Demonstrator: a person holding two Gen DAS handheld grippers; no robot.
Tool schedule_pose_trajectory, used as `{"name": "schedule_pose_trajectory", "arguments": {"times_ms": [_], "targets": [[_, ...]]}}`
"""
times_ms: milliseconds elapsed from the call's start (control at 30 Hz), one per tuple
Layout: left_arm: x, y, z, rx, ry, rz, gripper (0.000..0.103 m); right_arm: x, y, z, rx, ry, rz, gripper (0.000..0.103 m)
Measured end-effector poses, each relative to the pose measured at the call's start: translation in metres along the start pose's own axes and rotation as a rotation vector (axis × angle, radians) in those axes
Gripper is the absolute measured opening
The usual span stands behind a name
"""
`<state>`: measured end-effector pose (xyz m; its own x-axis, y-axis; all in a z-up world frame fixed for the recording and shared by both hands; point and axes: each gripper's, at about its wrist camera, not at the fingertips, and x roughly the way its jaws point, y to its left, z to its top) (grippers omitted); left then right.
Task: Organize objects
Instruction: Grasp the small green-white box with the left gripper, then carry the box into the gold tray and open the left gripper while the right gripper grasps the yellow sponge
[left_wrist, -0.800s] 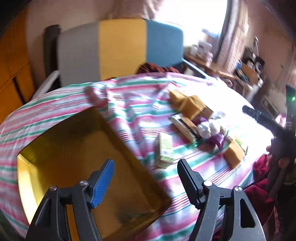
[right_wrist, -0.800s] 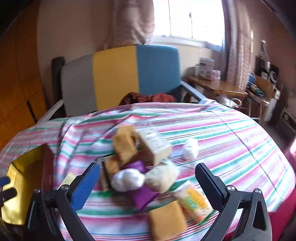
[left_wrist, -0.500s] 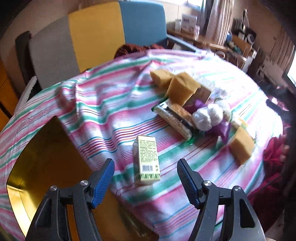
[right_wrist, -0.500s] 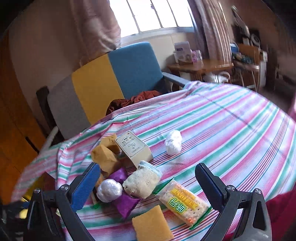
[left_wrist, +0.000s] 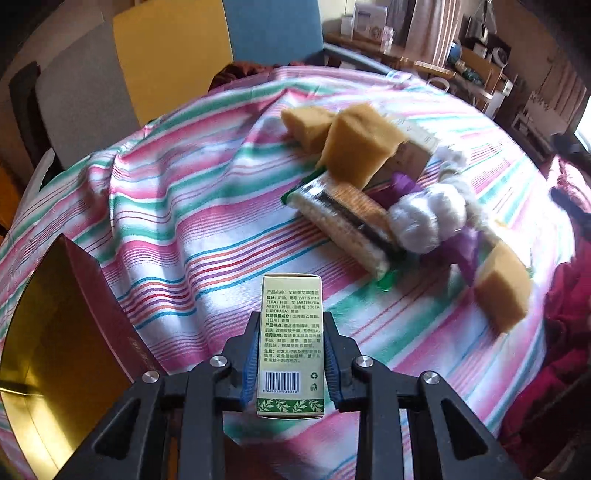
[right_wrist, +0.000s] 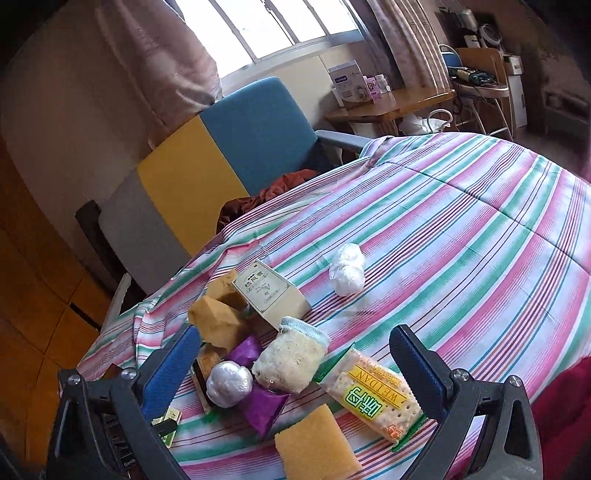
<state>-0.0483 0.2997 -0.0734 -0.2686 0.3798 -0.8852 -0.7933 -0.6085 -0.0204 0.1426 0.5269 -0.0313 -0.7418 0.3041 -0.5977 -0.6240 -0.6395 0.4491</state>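
My left gripper (left_wrist: 291, 360) is shut on a small pale green carton (left_wrist: 291, 332) with a barcode, its blue pads pressing both long sides. The carton lies on the striped tablecloth (left_wrist: 177, 221), just right of a red box with a gold inside (left_wrist: 55, 350). Beyond it sits a heap: yellow sponges (left_wrist: 360, 147), a cracker pack (left_wrist: 347, 221), white wrapped balls (left_wrist: 424, 221). My right gripper (right_wrist: 295, 365) hangs open above the same heap, with a fuzzy jar (right_wrist: 291, 358), a silver ball (right_wrist: 229, 384) and purple wrappers (right_wrist: 262, 406) below the gap between its jaws.
A cracker pack (right_wrist: 376, 398) and a yellow sponge (right_wrist: 314, 446) lie near the front edge. A beige carton (right_wrist: 273, 291) and a white ball (right_wrist: 347, 269) sit farther back. A grey, yellow and blue chair (right_wrist: 207, 173) stands behind the table.
My left gripper has swung from over the gold box to the green carton and has shut on it. The right gripper's view has tilted and drawn nearer to the heap; it stays open.
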Motion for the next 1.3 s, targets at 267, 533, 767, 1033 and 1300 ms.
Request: {"name": "schedule_pose_trajectory", "arguments": {"times_ms": [267,533,767,1033,1300], "targets": [[-0.054,0.013,-0.031,-0.115,-0.122,-0.069,0.029,0.015,0.012,-0.008,-0.047,0.121,0.029,0.103],[-0.078,0.032,-0.05,-0.195,-0.172,-0.082,0.029,0.041,0.037,-0.042,-0.241,0.429,-0.071,0.096],[-0.099,0.053,-0.074,-0.257,-0.203,-0.07,0.029,0.055,0.028,-0.066,-0.341,0.531,-0.221,0.087],[-0.12,0.178,-0.103,-0.526,-0.212,0.057,0.029,0.061,0.03,-0.079,-0.472,0.551,-0.294,0.054],[-0.097,0.271,-0.102,-0.67,-0.138,0.186,0.029,0.061,0.023,-0.074,-0.485,0.54,-0.298,0.054]]}}
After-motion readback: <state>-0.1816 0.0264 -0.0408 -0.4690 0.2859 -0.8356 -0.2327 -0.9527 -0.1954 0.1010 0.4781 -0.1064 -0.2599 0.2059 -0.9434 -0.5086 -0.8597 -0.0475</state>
